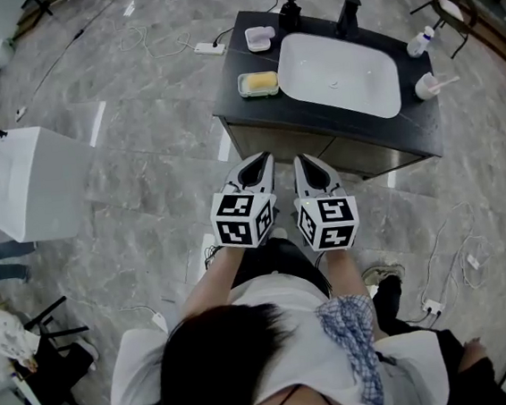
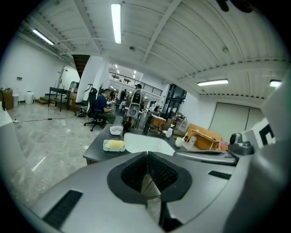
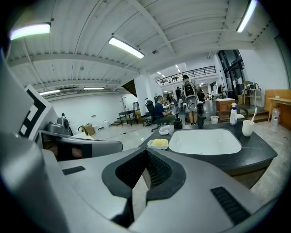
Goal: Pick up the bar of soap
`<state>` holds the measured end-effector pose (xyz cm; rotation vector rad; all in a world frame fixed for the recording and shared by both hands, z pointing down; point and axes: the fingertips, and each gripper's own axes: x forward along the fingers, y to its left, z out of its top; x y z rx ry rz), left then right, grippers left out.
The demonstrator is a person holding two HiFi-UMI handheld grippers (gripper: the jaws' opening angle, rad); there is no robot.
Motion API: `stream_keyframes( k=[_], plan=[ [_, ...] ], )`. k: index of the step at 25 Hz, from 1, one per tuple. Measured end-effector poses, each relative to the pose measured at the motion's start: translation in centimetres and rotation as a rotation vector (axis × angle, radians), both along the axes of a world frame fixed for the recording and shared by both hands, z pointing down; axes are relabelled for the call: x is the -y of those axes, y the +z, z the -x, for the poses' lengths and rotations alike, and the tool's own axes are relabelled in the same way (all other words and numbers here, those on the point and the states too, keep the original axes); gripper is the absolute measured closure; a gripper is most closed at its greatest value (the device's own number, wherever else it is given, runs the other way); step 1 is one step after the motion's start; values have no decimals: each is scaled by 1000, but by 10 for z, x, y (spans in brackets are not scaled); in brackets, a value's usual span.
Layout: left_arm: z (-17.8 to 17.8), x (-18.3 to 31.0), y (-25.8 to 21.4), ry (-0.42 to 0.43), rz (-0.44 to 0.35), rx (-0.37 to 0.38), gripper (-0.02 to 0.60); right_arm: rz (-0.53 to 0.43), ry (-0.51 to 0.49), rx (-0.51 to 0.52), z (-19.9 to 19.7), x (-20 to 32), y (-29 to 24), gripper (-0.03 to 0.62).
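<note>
Head view showed the left gripper [image 1: 259, 159] and the right gripper [image 1: 306, 159] held side by side, close together, both pointing toward a dark vanity counter [image 1: 236, 111]. Left gripper view showed that gripper's jaws closed, pads meeting along one seam, with nothing between them. Right gripper view showed the same condition on the right gripper: jaws together and empty. The bar of soap [image 1: 258, 82], yellow, lay in a pale soap dish [image 1: 243, 91] on the counter, ahead of both sets of tips and well apart from them, nearest the line of the left gripper. Neither gripper touched the soap, the dish or the counter. A white sink basin [image 1: 376, 94] sat just beside the dish, ahead of the right gripper. Beyond the soap, farther from the grippers, stood a second small white dish [image 1: 260, 38], a dark dispenser [image 1: 288, 10] and a dark faucet [image 1: 347, 13]. A white cup [image 1: 424, 87] holding a brush stood beyond the basin, far to the right of the right gripper.
</note>
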<state>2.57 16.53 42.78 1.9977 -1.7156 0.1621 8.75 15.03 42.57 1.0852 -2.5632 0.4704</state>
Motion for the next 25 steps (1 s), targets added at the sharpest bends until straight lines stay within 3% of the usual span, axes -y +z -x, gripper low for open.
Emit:
stream_keyframes(
  k=[25],
  plan=[
    [43,104,13,-2,12,-13,568,11,1,-15,42,103,11,577]
  ],
)
